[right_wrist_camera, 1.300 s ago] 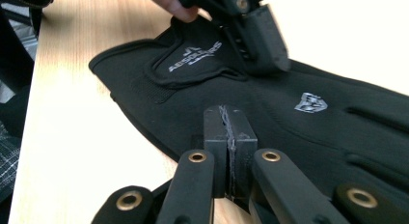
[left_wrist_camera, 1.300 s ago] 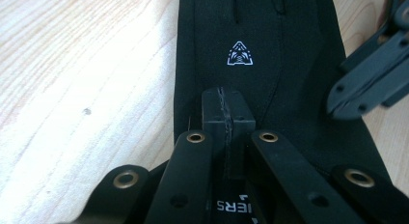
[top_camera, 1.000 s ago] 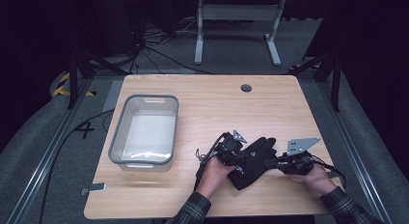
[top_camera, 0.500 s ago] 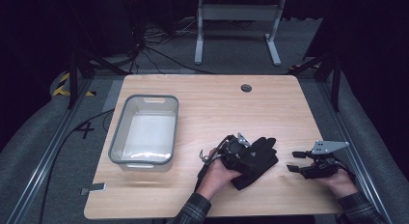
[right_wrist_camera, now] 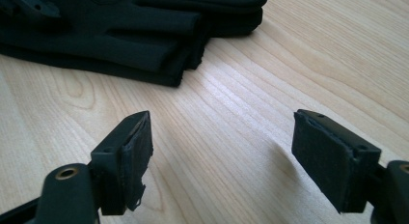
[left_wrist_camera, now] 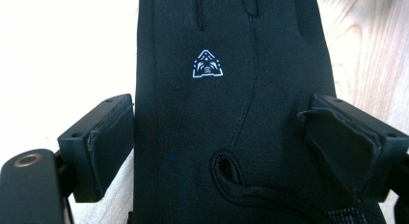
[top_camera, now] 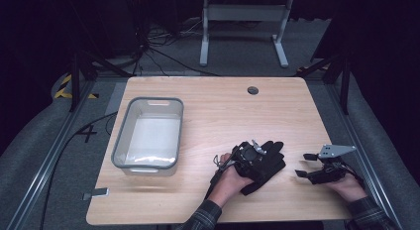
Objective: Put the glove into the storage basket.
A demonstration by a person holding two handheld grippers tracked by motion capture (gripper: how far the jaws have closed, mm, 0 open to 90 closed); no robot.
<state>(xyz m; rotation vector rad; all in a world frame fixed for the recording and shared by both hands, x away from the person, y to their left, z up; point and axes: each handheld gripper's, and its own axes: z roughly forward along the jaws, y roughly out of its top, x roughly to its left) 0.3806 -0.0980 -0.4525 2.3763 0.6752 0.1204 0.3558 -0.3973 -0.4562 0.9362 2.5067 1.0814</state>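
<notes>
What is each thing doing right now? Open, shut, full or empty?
Left gripper: open, jaws just opened, glove between them, pads not pressing.
Right gripper: open, jaws just opened, nothing between them.
Black gloves: stacked flat on the table.
Clear bin: upright, looks empty.

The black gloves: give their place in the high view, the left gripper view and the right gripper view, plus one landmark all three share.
High view: the black gloves lie right of centre at the near edge, under the left gripper.
Left gripper view: black gloves fill the middle, between the open jaws; white logo up.
Right gripper view: black gloves lie at top left, fingertips pointing right.
Shared landmark: the wooden table.
</notes>
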